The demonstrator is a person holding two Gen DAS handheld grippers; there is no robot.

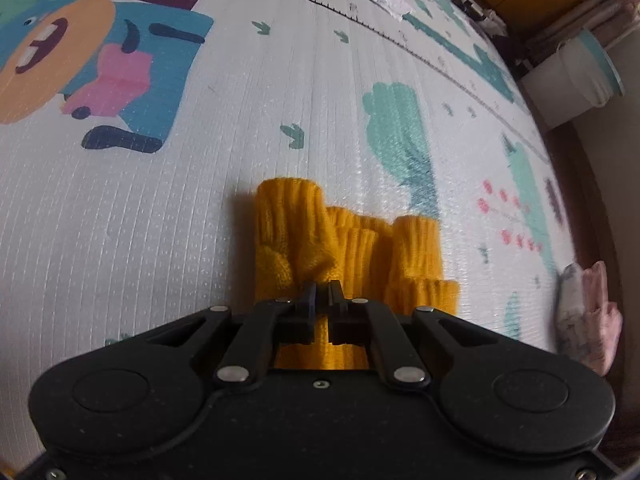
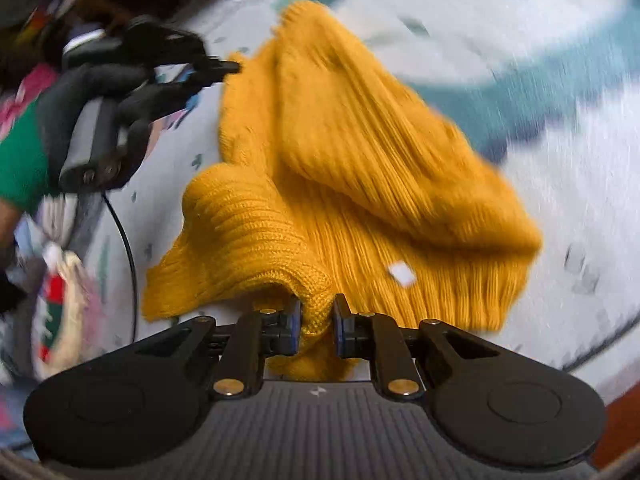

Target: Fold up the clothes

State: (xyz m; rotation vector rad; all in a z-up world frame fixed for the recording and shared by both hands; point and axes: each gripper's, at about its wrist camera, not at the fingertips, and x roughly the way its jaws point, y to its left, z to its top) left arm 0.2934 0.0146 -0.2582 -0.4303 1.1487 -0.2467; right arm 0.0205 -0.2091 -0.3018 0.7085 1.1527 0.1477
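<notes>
Both hand-held grippers, left (image 1: 323,286) and right (image 2: 316,312), clamped on yellow sweater (image 2: 360,160).

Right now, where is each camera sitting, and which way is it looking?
Left wrist view: sits on the left gripper, looking forward and down over the yellow knitted sweater on the cartoon play mat; only its own black fingers show, shut on the knit.
Right wrist view: sits on the right gripper, shut on a sweater fold, looking across the blurred mat towards the other gripper, held by a gloved hand with a green sleeve.
Shared: the same sweater and mat.
</notes>
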